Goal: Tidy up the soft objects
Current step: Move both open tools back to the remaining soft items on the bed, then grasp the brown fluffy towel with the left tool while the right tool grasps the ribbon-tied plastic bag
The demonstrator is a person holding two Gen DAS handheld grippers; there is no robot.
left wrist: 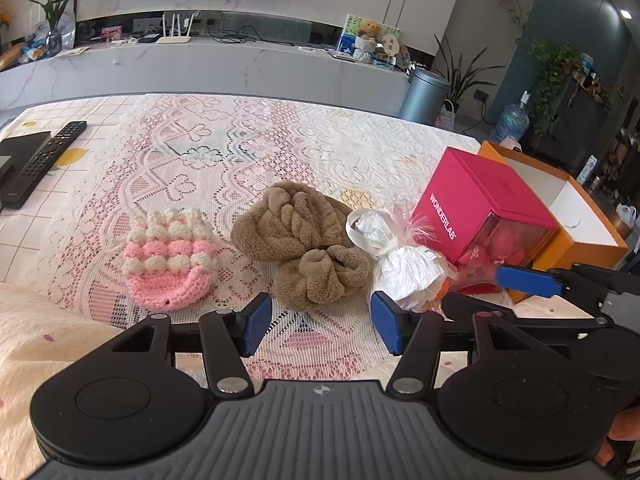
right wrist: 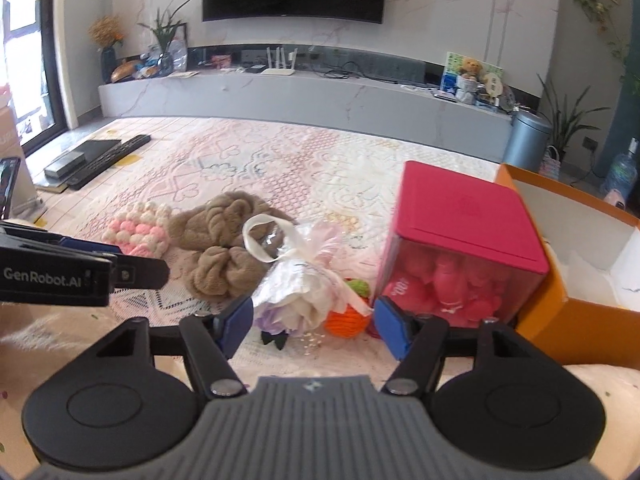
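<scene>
A pink and white knitted pouch (left wrist: 170, 258) (right wrist: 138, 230), a brown plush towel bundle (left wrist: 304, 240) (right wrist: 220, 244) and a clear bag of white stuffing tied with ribbon (left wrist: 404, 256) (right wrist: 298, 276) lie in a row on the lace-covered table. A small orange knitted toy (right wrist: 347, 317) sits beside the bag. My left gripper (left wrist: 322, 326) is open and empty, just short of the brown bundle. My right gripper (right wrist: 314, 322) is open and empty, with the bag and orange toy between its fingers' line.
A magenta box (left wrist: 480, 208) (right wrist: 460, 232) stands right of the bag. An open orange box (left wrist: 568, 208) (right wrist: 576, 248) with a white inside lies further right. A remote control (left wrist: 44, 160) (right wrist: 108, 160) and a dark flat box (right wrist: 80, 156) lie far left.
</scene>
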